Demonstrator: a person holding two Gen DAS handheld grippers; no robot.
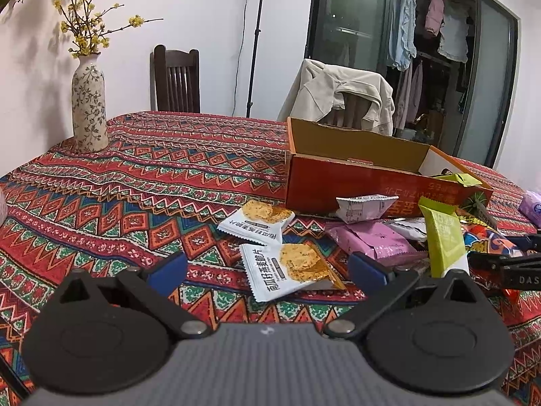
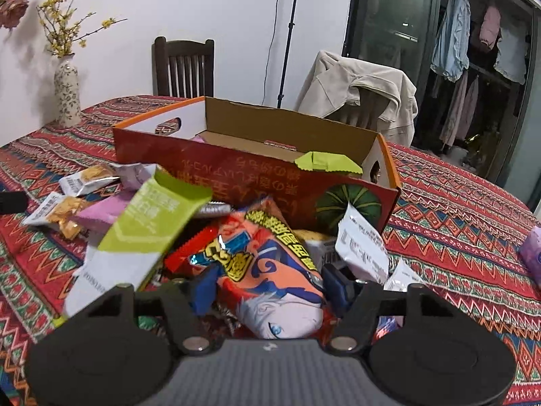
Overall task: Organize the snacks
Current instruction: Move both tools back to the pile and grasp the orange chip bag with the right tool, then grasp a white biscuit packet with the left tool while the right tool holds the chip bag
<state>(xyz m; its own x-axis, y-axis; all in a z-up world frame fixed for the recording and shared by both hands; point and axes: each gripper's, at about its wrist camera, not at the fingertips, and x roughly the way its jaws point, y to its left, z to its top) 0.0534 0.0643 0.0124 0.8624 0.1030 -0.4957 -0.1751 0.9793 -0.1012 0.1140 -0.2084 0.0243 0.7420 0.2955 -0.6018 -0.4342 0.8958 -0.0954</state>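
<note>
Closing right gripper [image 2: 267, 287] on orange packet [image 2: 270, 270], pads touching its sides, near box [image 2: 257, 172]; squeeze mid-body, lift clear of pile; left gripper [image 1: 267, 267] spread, empty

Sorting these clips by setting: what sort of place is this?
Most likely a home dining room: a table with a patterned cloth, a wooden chair, a flower vase, and clothes hanging behind a glass door.
</note>
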